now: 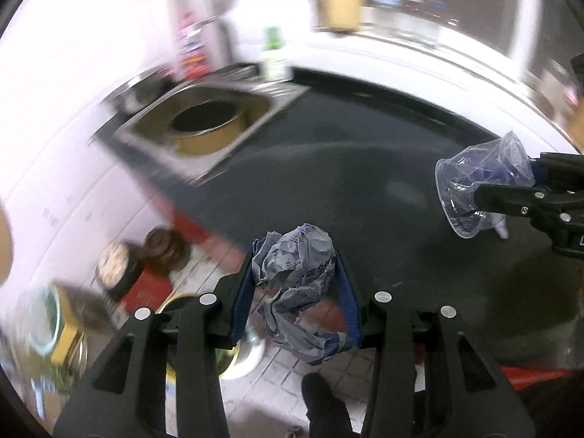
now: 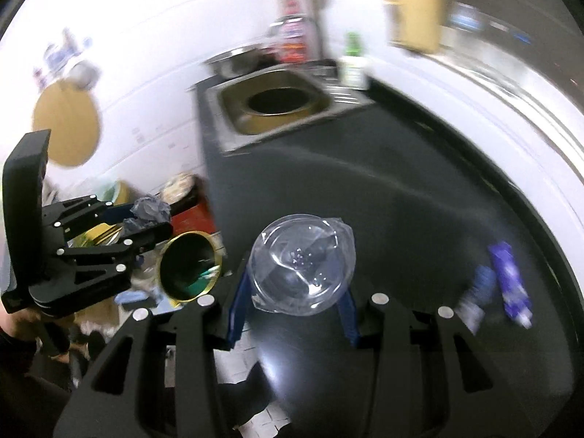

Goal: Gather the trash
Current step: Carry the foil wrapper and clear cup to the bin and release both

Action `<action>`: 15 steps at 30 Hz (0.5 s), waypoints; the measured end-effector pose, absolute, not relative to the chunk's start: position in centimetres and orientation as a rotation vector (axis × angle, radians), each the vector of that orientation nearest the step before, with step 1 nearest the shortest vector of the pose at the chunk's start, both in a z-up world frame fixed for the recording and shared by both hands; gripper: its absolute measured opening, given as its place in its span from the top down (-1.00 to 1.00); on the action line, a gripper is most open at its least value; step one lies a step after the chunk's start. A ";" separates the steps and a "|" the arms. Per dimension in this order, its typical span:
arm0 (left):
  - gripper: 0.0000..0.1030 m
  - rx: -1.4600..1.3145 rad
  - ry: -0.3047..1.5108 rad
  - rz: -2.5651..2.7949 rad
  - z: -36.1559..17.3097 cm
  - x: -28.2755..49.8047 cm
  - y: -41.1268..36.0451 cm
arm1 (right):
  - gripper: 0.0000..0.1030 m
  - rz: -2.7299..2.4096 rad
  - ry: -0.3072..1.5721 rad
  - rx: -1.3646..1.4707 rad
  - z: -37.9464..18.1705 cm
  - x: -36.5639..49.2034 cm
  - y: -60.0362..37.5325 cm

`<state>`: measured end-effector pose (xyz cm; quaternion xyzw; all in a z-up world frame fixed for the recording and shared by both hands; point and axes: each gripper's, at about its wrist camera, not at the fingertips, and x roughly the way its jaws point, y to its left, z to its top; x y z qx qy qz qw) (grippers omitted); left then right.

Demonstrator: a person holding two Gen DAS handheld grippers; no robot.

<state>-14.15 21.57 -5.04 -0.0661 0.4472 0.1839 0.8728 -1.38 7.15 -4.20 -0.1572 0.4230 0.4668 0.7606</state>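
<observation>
Left wrist view: the left gripper fills the bottom of the frame, its blue-padded fingers closed narrowly on a crumpled grey paper wad printed with dark characters. The wad bulges above the fingertips at lower centre and hangs down between them. At the right edge the right gripper reaches in from the side, its fingers clamped on a crushed clear plastic cup whose open mouth faces left. Behind both spreads the dark table. At upper left of centre a steel sink is set into it, with a round gold-rimmed container standing inside. A green bottle, blurred, stands beyond the sink. Lower left shows a tiled floor with blurred clutter, including a red box.

Right wrist view: the right gripper at the bottom holds the clear plastic cup between its blue-padded fingers, the cup's round base facing the camera at centre. At the left edge the left gripper holds the paper wad over floor clutter, just above a gold-rimmed can with a dark inside. The sink sits at upper centre of the table. A blue and purple wrapper lies on the table at the right, beside another blurred piece of litter.
</observation>
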 end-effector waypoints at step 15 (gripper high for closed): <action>0.20 -0.386 0.949 0.740 -9.3 -27.6 35.3 | 0.18 1.412 0.961 -0.563 -8.0 -12.5 29.5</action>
